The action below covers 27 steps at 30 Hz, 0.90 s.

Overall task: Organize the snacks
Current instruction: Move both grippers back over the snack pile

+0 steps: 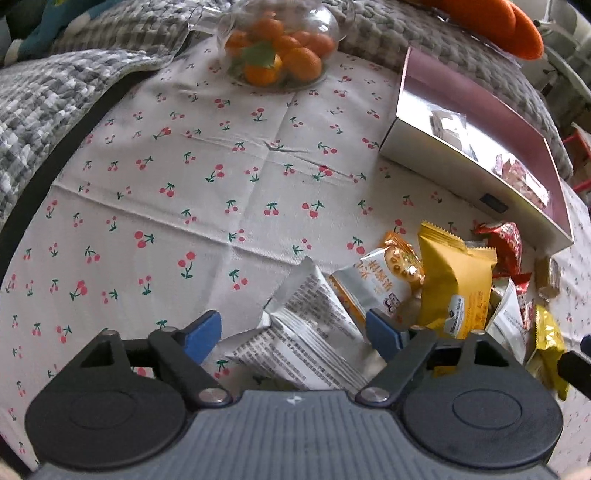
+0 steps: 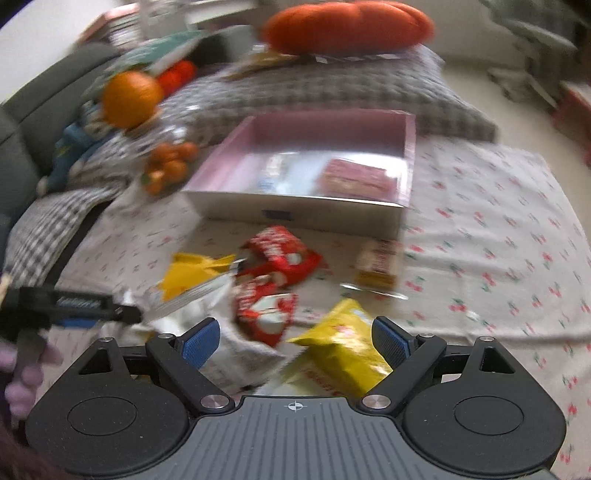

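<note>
A pile of snack packets lies on the cherry-print cloth [image 1: 221, 206]. In the left wrist view my left gripper [image 1: 295, 334] is open, its jaws either side of a silver-white packet [image 1: 310, 332], not gripping it. Beside it lie an orange-white packet [image 1: 384, 280], a yellow packet [image 1: 454, 284] and a red one [image 1: 506, 247]. The pink box [image 1: 480, 140] holds a few packets. In the blurred right wrist view my right gripper [image 2: 295, 341] is open above a yellow packet [image 2: 343, 347] and red packets [image 2: 273, 266]. The pink box [image 2: 306, 206] lies beyond.
A glass bowl of oranges [image 1: 277, 51] stands at the back of the cloth. Grey checked cushions [image 1: 44, 110] and an orange plush cushion [image 2: 347, 26] border the cloth. The left gripper's body [image 2: 74, 304] shows at the left of the right wrist view.
</note>
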Available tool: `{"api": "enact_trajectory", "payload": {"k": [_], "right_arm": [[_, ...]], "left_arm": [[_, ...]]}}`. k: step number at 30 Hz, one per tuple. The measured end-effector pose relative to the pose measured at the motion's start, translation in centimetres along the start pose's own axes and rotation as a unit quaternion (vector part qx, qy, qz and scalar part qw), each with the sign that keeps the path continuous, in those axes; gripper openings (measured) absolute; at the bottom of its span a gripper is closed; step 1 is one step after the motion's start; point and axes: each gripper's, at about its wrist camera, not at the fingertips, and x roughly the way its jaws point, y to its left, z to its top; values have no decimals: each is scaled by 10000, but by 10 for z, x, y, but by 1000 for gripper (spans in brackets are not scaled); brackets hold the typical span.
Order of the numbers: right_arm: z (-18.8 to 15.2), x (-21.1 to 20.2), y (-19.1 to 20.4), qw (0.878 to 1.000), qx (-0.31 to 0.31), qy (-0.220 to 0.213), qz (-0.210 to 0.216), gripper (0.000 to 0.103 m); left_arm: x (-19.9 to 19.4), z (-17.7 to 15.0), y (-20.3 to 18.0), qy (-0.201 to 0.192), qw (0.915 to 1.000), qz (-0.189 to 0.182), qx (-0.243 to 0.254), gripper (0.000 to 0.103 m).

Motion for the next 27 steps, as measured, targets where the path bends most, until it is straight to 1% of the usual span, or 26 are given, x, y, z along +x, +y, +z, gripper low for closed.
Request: {"api": "enact_trajectory", "payload": {"k": [2, 3, 4, 6, 8, 11, 14, 15, 17, 18, 19, 22, 25, 27], "right_arm": [[-4, 1, 12, 9992, -373, -56, 133, 91], [-6, 2, 18, 9984, -531, -63, 182, 91], [-9, 3, 25, 9972, -711, -56, 224, 91], [-15, 6, 36, 9944, -1012, -39, 290, 91], [-19, 10, 45, 9915, -1263, -19, 315, 91], [-25, 17, 55, 9877, -1527, 75, 339, 91], [-30, 23, 61, 9853, -1669, 156, 314, 91], [-31, 25, 63, 9847, -1711, 173, 291, 91], [-33, 29, 66, 9836, -1776, 193, 243, 91], [-33, 31, 66, 9833, -1797, 195, 217, 91], [-34, 32, 67, 9831, -1809, 193, 196, 91], [-33, 36, 69, 9837, -1783, 178, 156, 91], [-32, 40, 70, 9849, -1724, 158, 94, 91], [-31, 44, 71, 9849, -1722, 176, 41, 91]], "left_arm": [[0, -2, 0, -29, 10000, -23, 90, 80], [-1, -2, 0, -49, 9999, -46, 140, 78], [-2, -4, 0, -85, 9996, -113, 237, 68], [-2, -6, -2, -56, 9986, -242, 464, 56], [0, -10, -6, -29, 9967, -309, 751, 57], [-2, -17, -12, -127, 9903, -350, 1338, 56], [-5, -24, -17, -174, 9810, -387, 1892, 57], [-6, -27, -19, -213, 9777, -345, 2062, 57], [-7, -31, -21, -301, 9737, -198, 2248, 66], [-8, -33, -21, -335, 9731, -113, 2276, 81], [-9, -34, -21, -363, 9734, -40, 2261, 92], [-10, -35, -19, -349, 9788, 118, 2015, 95], [-8, -34, -13, -150, 9865, 189, 1618, 96], [-4, -34, -9, 26, 9905, 135, 1369, 97]]}}
